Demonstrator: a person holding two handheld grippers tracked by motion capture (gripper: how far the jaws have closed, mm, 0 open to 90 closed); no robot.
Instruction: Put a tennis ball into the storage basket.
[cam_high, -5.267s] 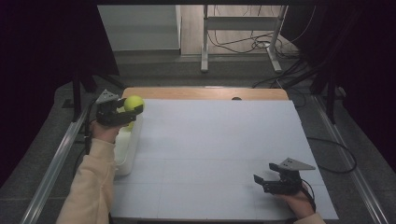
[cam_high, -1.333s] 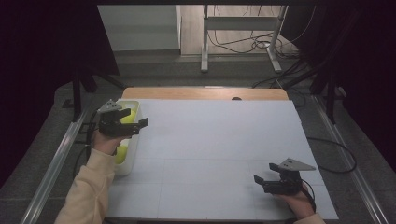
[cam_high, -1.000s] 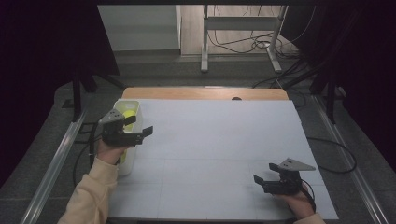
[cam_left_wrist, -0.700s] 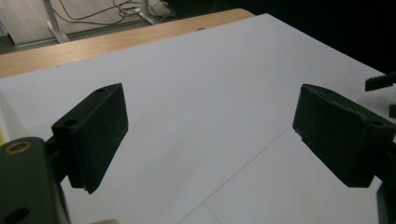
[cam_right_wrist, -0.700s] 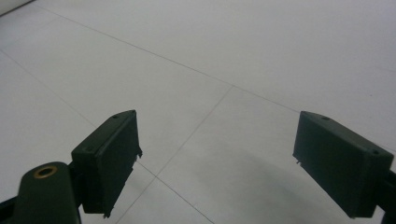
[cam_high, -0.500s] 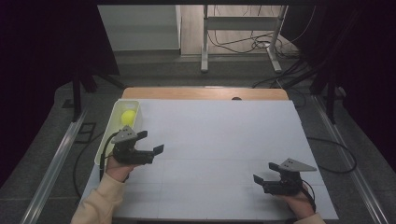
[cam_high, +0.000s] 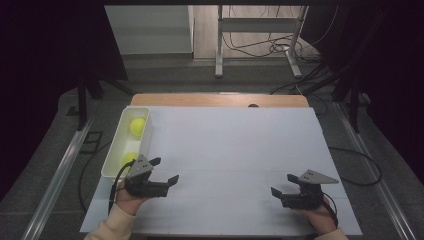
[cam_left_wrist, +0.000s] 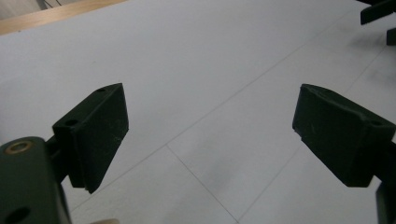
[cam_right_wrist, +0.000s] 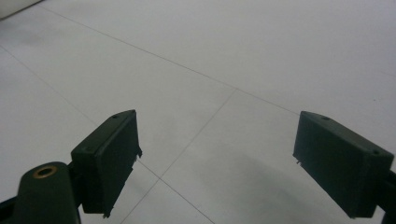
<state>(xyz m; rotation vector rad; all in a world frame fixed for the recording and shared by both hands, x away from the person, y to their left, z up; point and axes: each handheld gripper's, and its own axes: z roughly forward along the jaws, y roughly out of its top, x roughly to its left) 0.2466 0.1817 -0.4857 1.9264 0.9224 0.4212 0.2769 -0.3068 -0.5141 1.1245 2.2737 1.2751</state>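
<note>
High view: two balls (cam_high: 137, 126), one bin (cam_high: 116, 156).

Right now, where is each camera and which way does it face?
High view: above the person's side, looking forward and down on the white table; forearms, left gripper and right gripper show; two yellow balls lie in the white bin.
Left gripper view: low, looking across the table between its open jaws.
Right gripper view: likewise, jaws open.
All share the table's grid lines.
</note>
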